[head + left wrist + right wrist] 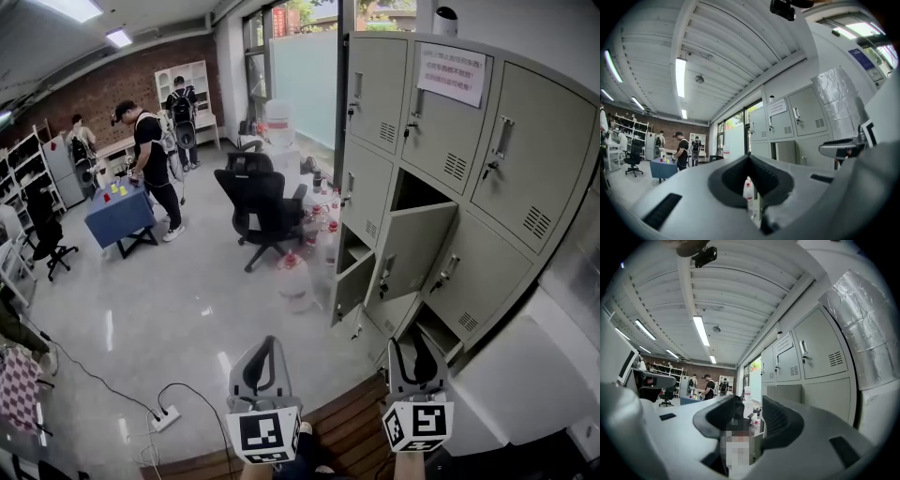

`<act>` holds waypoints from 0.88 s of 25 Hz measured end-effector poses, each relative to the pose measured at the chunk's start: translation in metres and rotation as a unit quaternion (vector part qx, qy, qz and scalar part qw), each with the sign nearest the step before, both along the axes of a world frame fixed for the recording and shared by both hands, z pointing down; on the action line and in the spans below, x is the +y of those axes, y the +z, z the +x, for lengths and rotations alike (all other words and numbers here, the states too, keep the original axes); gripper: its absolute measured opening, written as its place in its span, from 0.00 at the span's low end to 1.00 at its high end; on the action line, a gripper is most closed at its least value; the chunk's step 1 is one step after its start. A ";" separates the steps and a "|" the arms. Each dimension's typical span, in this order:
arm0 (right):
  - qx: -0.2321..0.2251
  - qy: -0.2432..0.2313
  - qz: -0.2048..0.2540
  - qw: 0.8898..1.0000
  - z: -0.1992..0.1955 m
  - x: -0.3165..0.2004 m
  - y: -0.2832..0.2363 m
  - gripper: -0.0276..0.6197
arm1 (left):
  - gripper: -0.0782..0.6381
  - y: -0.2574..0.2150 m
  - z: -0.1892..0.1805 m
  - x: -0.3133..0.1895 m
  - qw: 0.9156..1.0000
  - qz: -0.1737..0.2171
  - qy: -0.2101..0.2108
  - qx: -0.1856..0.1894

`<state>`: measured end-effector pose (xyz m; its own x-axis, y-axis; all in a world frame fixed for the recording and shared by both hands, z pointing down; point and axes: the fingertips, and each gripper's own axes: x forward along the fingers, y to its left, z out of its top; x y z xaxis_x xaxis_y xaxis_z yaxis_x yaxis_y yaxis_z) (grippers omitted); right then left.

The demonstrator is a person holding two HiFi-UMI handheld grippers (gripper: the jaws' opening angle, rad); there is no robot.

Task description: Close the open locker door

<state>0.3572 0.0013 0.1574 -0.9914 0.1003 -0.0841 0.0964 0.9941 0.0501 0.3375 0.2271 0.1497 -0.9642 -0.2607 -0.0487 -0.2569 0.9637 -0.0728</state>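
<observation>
Lockers: grey bank ahead and to the right of both claws, most doors closed.

Floor: pale and glossy, runs ahead of the left claw.

Chair: black, well ahead of the left claw.

Table: blue, far ahead-left of the left claw, with small cups on top and a person standing at it.

Door: the open one, middle column, ahead of the right claw and well apart from it. Long axis is upright. It is hinged on its right edge and swung out toward the claws, with the handle edge to the left. Its compartment is dark, contents unreadable.

A second, smaller door hangs open one column left, and what is in its box can't be made out either. The bottom compartment gapes just ahead of the right claw, also dark inside.

Jug: on the floor ahead of the left claw, beside the lockers.

Right claw: jaws wide, pointing level, nothing between them.

Left claw: tips together, level, empty.
</observation>
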 end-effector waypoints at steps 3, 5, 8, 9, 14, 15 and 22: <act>-0.001 0.002 0.007 1.000 -0.019 0.001 0.002 0.34 | 0.11 0.004 -0.021 0.001 1.000 0.002 -0.001 -0.003; -0.005 0.006 0.010 1.000 -0.035 0.000 0.005 0.35 | 0.11 0.009 -0.038 0.002 1.000 0.005 0.000 -0.006; -0.008 0.015 0.009 1.000 -0.064 -0.003 0.019 0.36 | 0.11 0.023 -0.070 0.002 1.000 0.006 0.007 -0.010; -0.008 0.020 0.006 1.000 -0.076 -0.003 0.027 0.36 | 0.11 0.030 -0.082 0.003 1.000 0.007 0.009 -0.010; -0.015 0.050 -0.012 0.999 -0.130 -0.001 0.062 0.36 | 0.11 0.058 -0.138 0.008 0.999 0.005 0.023 -0.022; -0.015 0.053 -0.015 0.998 -0.139 0.001 0.066 0.36 | 0.11 0.061 -0.147 0.011 0.999 0.004 0.024 -0.022; -0.007 0.084 -0.014 0.996 -0.179 0.007 0.079 0.36 | 0.11 0.071 -0.200 0.027 0.999 -0.003 0.038 -0.014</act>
